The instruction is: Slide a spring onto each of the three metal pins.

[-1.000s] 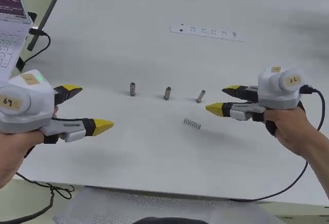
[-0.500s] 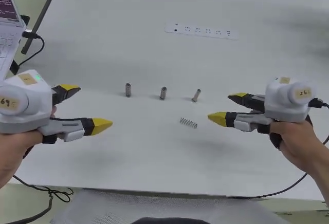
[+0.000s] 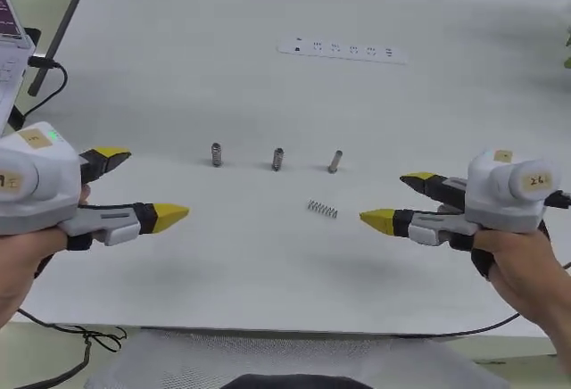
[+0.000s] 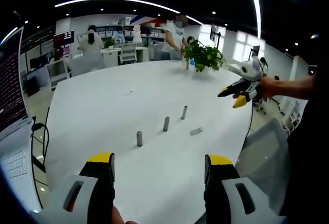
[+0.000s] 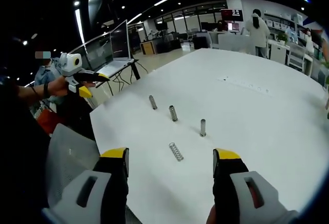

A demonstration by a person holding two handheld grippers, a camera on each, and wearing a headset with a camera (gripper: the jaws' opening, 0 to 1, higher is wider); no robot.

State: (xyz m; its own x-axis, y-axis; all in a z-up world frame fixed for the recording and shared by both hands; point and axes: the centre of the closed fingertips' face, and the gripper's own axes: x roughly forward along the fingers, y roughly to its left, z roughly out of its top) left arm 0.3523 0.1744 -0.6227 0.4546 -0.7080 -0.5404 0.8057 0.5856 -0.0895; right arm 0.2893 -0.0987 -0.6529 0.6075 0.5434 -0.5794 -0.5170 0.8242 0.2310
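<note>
The right claw [image 3: 394, 199] is shown released, its yellow-tipped jaws spread wide with nothing gripped between them, held low over the white surface [image 3: 268, 273] by the person's right hand [image 3: 517, 260]. Just ahead of its tips, and touched by neither, the loose spring [image 3: 321, 210] is seen lying flat on the surface. A little beyond that spring the bare pin [image 3: 335, 161] is stood upright, its smooth shaft carrying no coil. Farther out along the same row, the middle pin [image 3: 277, 159] and then the far pin [image 3: 216, 154] are seen upright as well, each appearing ribbed from base to top, a spring seated around it. Across the row, well apart from the right claw, the left claw [image 3: 143, 184] is held in the left hand [image 3: 27, 260], likewise released, jaws wide and empty; the far pin is the one nearest to it. Beyond the pins from both claws, a white power strip [image 3: 343, 50] is laid flat on the surface. Behind the left claw, a laptop [image 3: 7, 59] and a black cable [image 3: 49, 81] are glimpsed at the surface's edge. In the left gripper view a potted plant [image 4: 204, 57] and several people [image 4: 91, 41] are caught past the far end of the surface.
</note>
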